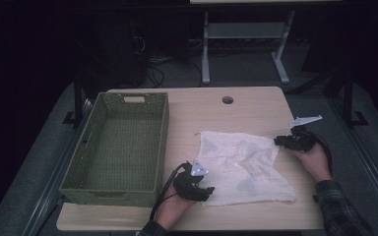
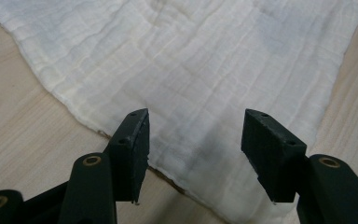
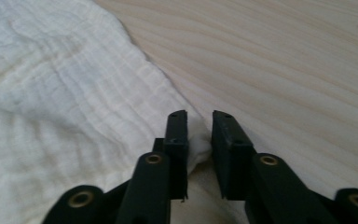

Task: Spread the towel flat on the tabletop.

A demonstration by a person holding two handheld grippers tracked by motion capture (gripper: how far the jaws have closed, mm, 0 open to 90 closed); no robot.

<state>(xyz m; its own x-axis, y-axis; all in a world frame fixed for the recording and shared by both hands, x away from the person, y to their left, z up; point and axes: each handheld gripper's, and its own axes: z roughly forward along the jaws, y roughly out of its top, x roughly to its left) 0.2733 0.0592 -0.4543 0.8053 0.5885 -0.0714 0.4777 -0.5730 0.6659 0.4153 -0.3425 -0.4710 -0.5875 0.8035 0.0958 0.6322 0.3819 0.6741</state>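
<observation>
Cloth (image 1: 243,164) = white crinkled muslin, lying spread but rumpled on the wood bench (image 1: 211,110), right of center, near the person's edge. A few faint grey stains on it. One corner points up-left toward the basket, another out right, the lower right corner sits near the bench front edge.

L tongs (image 1: 204,192): at the cloth's near-left edge, held low from the bottom of the high view, hand (image 1: 174,209) under it w/ cable trailing left. L gripper view: jaws wide apart, tips just over the cloth hem, fabric lying flat between them, pads not pressing on it. Nothing held.

R tongs (image 1: 279,141): at the cloth's right corner, pointing left, hand (image 1: 314,160) behind, plaid sleeve (image 1: 339,209) coming in from bottom right. Grey 3-cornered plate sticks up on top. R gripper view (image 3: 199,140): jaws narrow, a small bunch of cloth corner pinched between the pads, rest of the fabric fanning out left, bare bench to the right. So R is clamped on the corner.

Green woven basket (image 1: 160,147) stands on the bench's left side, just beside the cloth's left corner, not touching as far as I can tell. Cable hole (image 1: 228,100) in the bench at the far edge, well apart from the cloth.
</observation>
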